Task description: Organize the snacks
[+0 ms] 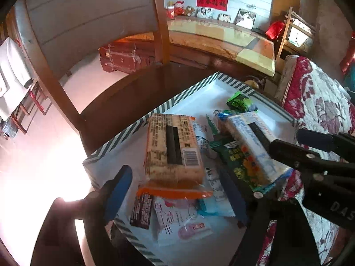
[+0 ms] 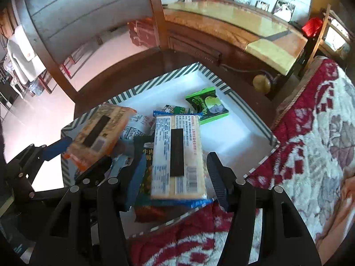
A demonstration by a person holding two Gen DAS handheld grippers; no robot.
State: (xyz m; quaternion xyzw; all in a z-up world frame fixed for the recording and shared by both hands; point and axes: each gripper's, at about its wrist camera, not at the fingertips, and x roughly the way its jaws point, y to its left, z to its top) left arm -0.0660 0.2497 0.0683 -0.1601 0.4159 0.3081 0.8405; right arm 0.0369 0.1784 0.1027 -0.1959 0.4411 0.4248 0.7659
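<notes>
A white box with a striped green rim (image 1: 124, 138) (image 2: 250, 119) holds several snack packets. My left gripper (image 1: 175, 197) is open around an orange-edged cracker pack (image 1: 173, 146), which lies on the pile; the pack also shows in the right wrist view (image 2: 99, 133). My right gripper (image 2: 175, 177) is open, its fingers either side of a blue-edged white cracker pack (image 2: 177, 155), also seen in the left wrist view (image 1: 253, 141). A green packet (image 2: 206, 104) lies deeper in the box. Pink and dark packets (image 1: 177, 219) lie near the front.
The box sits on a dark wooden surface (image 1: 124, 97) beside a red floral blanket (image 2: 310, 133). A wooden chair frame (image 1: 162, 22) stands behind, and a long glossy counter (image 2: 233, 26) with photos runs along the back wall.
</notes>
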